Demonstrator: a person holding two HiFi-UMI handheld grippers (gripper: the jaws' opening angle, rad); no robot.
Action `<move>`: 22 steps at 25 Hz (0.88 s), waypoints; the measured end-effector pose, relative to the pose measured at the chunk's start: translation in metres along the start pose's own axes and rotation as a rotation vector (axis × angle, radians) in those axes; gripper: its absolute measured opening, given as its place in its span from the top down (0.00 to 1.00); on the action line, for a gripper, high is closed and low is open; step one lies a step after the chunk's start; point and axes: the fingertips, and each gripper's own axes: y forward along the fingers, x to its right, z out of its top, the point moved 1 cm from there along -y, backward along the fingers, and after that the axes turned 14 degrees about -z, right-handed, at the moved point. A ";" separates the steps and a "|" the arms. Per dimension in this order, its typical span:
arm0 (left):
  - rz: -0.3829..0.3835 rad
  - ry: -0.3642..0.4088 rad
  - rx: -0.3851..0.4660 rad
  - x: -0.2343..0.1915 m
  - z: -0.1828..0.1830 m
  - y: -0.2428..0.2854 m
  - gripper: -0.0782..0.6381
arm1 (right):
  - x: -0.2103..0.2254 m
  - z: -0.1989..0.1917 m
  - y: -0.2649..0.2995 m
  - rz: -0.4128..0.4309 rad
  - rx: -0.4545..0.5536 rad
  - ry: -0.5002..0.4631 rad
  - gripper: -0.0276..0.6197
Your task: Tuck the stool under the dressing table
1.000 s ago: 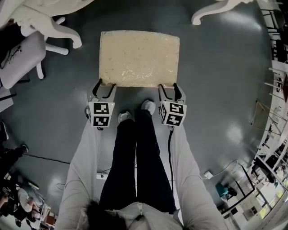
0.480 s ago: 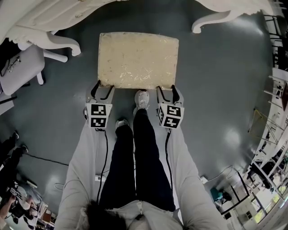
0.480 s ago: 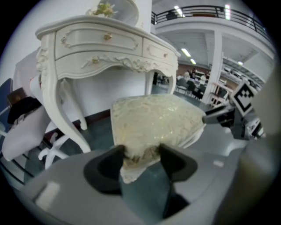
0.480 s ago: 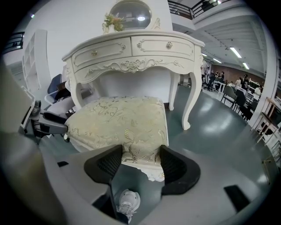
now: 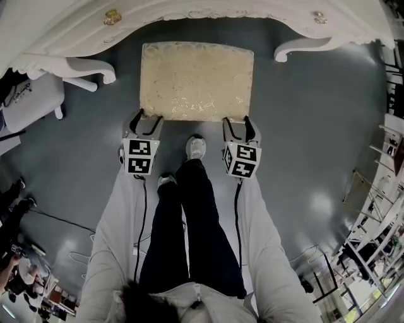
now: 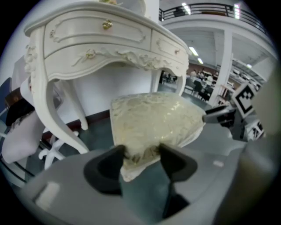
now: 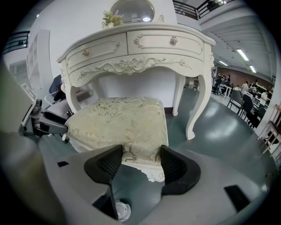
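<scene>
The stool (image 5: 196, 81) has a cream embroidered cushion and a white carved frame; it stands on the grey floor with its far edge at the front of the white dressing table (image 5: 189, 16). My left gripper (image 5: 144, 120) is shut on the stool's near left corner (image 6: 139, 151). My right gripper (image 5: 237, 123) is shut on the near right corner (image 7: 140, 154). The right gripper view shows the table's drawers (image 7: 145, 46) and curved legs (image 7: 196, 105) just beyond the stool (image 7: 120, 123). In the left gripper view the stool (image 6: 153, 121) sits beside a table leg (image 6: 48, 110).
A white office chair (image 5: 28, 101) stands at the left beside the table's left leg (image 5: 63, 66). The table's right leg (image 5: 303, 45) curves down at upper right. The person's legs and shoes (image 5: 196, 148) are between the grippers. Racks and clutter (image 5: 379, 208) line the right side.
The person has stepped forward and both grippers have pushed the stool toward the dressing table; the table front has come fully into the head view, right at the stool's far edge.
</scene>
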 end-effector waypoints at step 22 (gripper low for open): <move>0.056 -0.038 -0.003 -0.035 0.062 0.039 0.51 | 0.013 0.070 0.064 0.054 0.049 -0.037 0.53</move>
